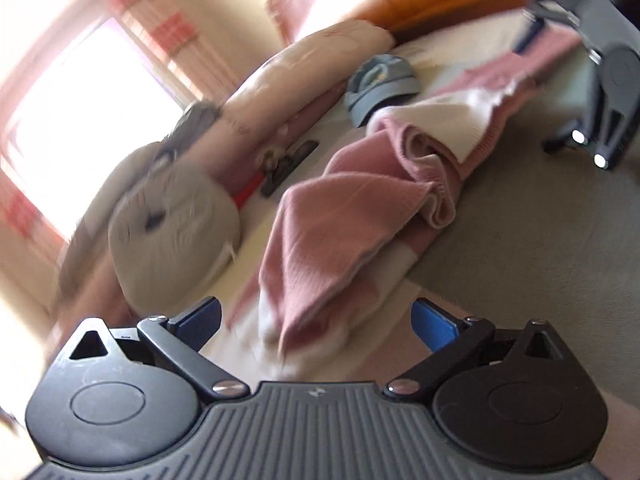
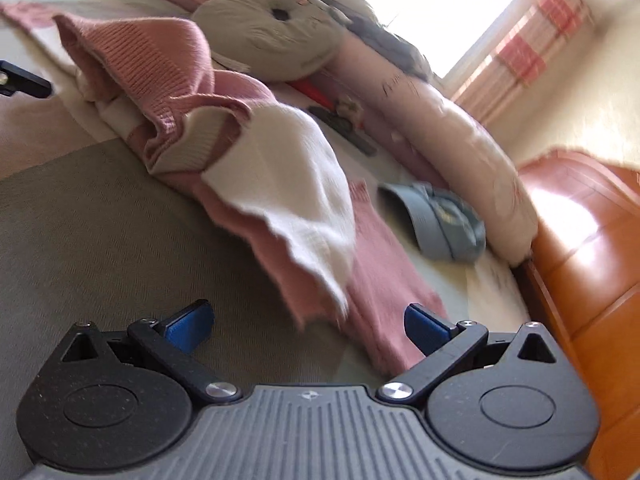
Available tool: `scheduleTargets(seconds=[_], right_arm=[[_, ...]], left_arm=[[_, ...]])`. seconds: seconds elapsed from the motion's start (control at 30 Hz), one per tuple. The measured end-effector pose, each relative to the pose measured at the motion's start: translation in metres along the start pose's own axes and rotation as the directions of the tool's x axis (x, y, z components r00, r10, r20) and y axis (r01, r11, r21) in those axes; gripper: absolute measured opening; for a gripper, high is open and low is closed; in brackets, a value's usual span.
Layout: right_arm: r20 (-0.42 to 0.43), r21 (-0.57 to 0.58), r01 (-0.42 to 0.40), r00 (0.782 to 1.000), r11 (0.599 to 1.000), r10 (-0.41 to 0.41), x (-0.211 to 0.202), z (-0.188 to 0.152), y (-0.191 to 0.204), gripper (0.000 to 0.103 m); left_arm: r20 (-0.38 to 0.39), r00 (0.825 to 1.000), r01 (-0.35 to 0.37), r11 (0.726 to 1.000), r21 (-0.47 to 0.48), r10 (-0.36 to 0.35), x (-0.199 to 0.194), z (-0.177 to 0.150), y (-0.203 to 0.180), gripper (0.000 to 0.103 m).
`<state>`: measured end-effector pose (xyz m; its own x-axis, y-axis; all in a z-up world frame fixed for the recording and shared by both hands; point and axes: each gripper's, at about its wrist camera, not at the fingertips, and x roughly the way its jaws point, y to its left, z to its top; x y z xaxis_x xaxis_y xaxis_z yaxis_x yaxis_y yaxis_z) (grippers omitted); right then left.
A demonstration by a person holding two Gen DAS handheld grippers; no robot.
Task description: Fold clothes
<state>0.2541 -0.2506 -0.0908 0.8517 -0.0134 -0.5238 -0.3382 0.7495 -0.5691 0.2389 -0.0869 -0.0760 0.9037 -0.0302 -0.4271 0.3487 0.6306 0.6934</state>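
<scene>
We hold the left gripper [image 1: 316, 320] and right gripper [image 2: 306, 322] with jaws apart, gripping nothing, ready to take an edge. The pink-and-white sweater [image 1: 340, 216] lies crumpled on the bed [image 1: 520, 248], at 12 o'clock from both.

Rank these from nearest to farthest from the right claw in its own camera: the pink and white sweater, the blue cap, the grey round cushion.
1. Pink and white sweater, straight ahead of the open right claw, its edge almost between the fingers.
2. Blue cap, farther back on the right.
3. Grey round cushion, farthest, at the top behind the sweater.
</scene>
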Motion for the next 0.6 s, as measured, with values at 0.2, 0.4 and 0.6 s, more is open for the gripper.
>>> scheduleTargets(seconds=[0.2,0.4,0.6], right_arm=[[0.106,-0.213,0.152,0.986,0.965,-0.132,0.016,0.017,0.022,0.103],[0.184,-0.279,0.307,0.947,0.91,-0.263,0.012,0.02,0.007,0.103],[0.206,-0.252,0.301,0.945,0.92,-0.253,0.013,0.03,0.001,0.103]], left_arm=[[0.026,0.996,-0.084,0.986,0.145,0.081,0.027,0.015,-0.01,0.101],[0.071,0.981,-0.191,0.957,0.22,0.18,0.024,0.019,0.0,0.101],[0.125,0.974,-0.219,0.926,0.306,0.19,0.029,0.028,-0.017,0.097]])
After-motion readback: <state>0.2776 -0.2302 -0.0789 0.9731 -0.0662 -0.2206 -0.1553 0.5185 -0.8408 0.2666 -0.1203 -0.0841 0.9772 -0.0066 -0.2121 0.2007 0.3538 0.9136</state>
